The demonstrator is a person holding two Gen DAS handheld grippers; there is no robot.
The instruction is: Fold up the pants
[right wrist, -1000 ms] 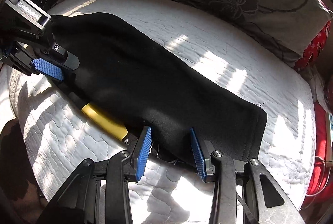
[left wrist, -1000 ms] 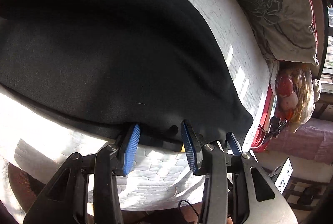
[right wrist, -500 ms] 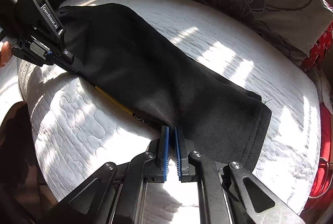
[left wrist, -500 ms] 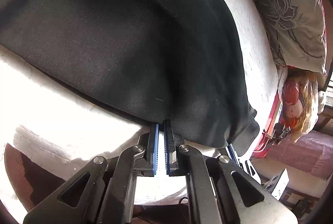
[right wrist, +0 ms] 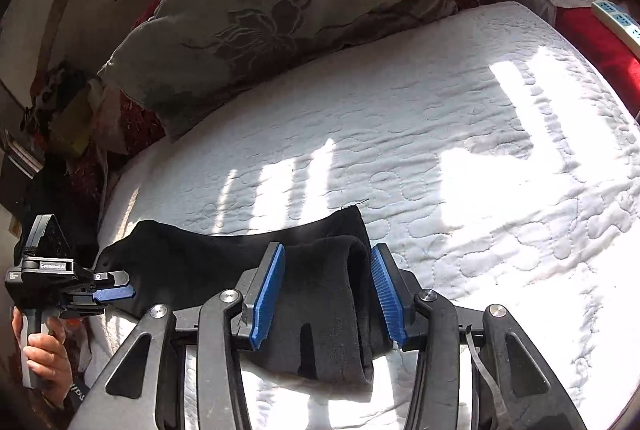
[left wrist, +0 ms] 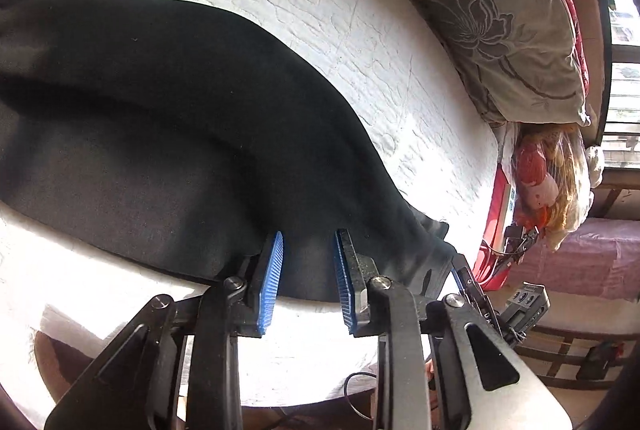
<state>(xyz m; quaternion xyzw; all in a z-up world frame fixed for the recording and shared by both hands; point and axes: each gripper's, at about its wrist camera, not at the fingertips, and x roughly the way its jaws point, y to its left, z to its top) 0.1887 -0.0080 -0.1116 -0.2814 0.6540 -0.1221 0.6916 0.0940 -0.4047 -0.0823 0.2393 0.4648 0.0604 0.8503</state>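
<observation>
**Visitor:** What is happening on the bed?

**Onlooker:** A person is working a pair of black pants lying along the near edge of a white quilted mattress. From the right-hand camera, the hem end is lying doubled over on itself in a thick roll.

**Visitor:** Are the tools gripping it?

**Onlooker:** No, both are letting go. The left gripper has just been opening, and its blue pads are standing apart astride the pants' near edge. The right gripper has just been opening too. The rolled hem is sitting between its pads, seemingly unpinched.

**Visitor:** So which step is this?

**Onlooker:** I am judging that one fold is being set down and released. The next move is probably asking both tools to back away without dragging the cloth. After that, they would be taking a fresh hold for another fold.

**Visitor:** Any containers around?

**Onlooker:** Only a clear plastic bag sitting past the mattress corner, below a grey flowered pillow. It is holding red, white and yellow things, possibly soft toys, but I cannot tell for sure.
</observation>
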